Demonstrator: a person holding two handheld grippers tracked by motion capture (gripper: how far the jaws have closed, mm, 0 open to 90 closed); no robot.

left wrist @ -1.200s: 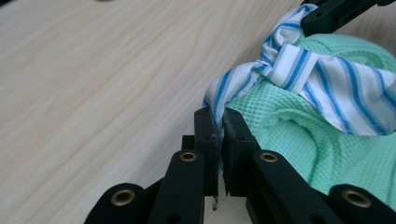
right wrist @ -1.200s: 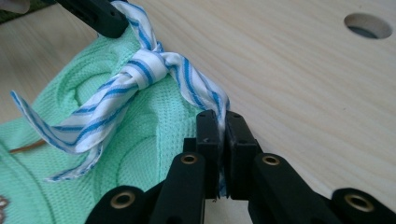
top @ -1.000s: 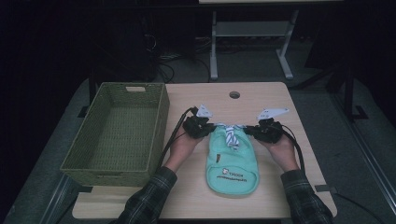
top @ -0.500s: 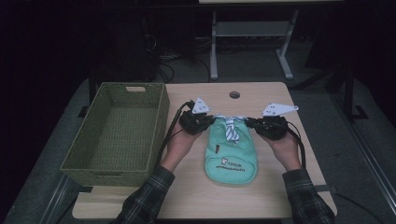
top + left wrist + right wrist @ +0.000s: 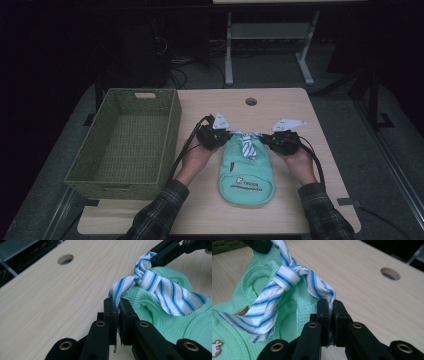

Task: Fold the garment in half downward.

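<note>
A small mint-green garment (image 5: 246, 170) lies flat in the middle of the table, with a blue-and-white striped collar and tie (image 5: 247, 144) at its far end. My left gripper (image 5: 225, 137) is shut on the left end of the striped collar (image 5: 120, 287). My right gripper (image 5: 267, 139) is shut on the collar's right end (image 5: 322, 288). The green fabric (image 5: 160, 315) bunches just behind the left jaws, and the tie knot (image 5: 287, 277) sits left of the right jaws. The other gripper's black jaws (image 5: 170, 251) pinch the far collar end.
A green woven basket (image 5: 127, 142) stands with nothing in it on the table's left. A round cable hole (image 5: 251, 101) sits in the tabletop beyond the garment. Bare wood (image 5: 280, 215) lies on the near side. A metal stand (image 5: 265, 40) rises behind the table.
Both grippers have drawn the garment's collar end farther from the person and spread slightly apart. The garment lies stretched out flatter.
</note>
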